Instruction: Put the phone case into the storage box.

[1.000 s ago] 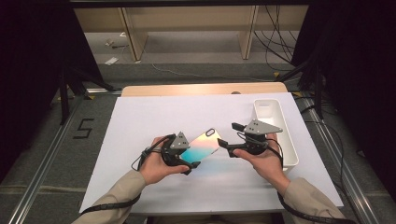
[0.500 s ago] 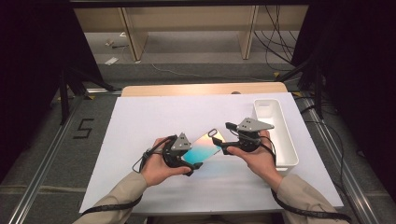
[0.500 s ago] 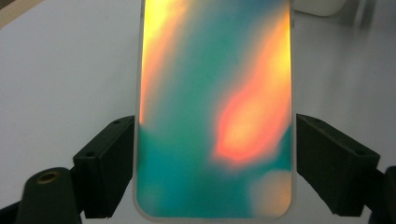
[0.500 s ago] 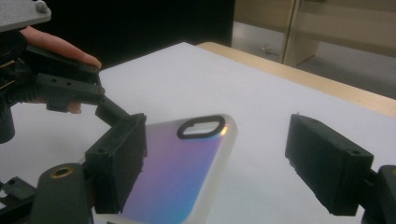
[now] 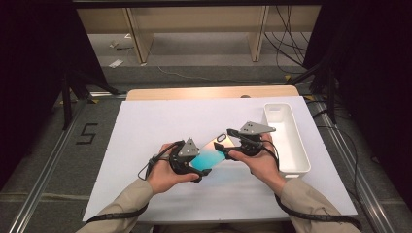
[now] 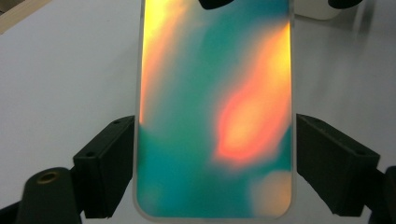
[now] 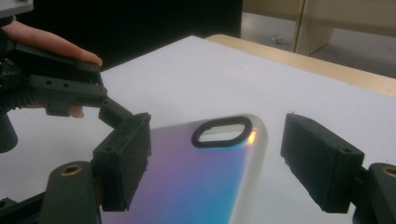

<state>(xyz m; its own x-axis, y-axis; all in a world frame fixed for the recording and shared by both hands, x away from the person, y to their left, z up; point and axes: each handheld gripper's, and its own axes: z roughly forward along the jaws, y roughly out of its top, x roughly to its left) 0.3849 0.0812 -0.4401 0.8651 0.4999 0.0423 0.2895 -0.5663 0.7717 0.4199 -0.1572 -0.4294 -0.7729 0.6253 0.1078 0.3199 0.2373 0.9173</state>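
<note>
Two claws bracket my iridescent teal-orange plastic phone case (image 5: 210, 156): left claw (image 6: 215, 154) clamps it, while right claw (image 7: 217, 158), closing but not yet touching, could twist it loose.

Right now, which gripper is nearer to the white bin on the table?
Right. The right gripper is just beside the white bin, at the camera-hole end of the phone case. The left gripper grips the case's other end, farther from the bin.
</note>
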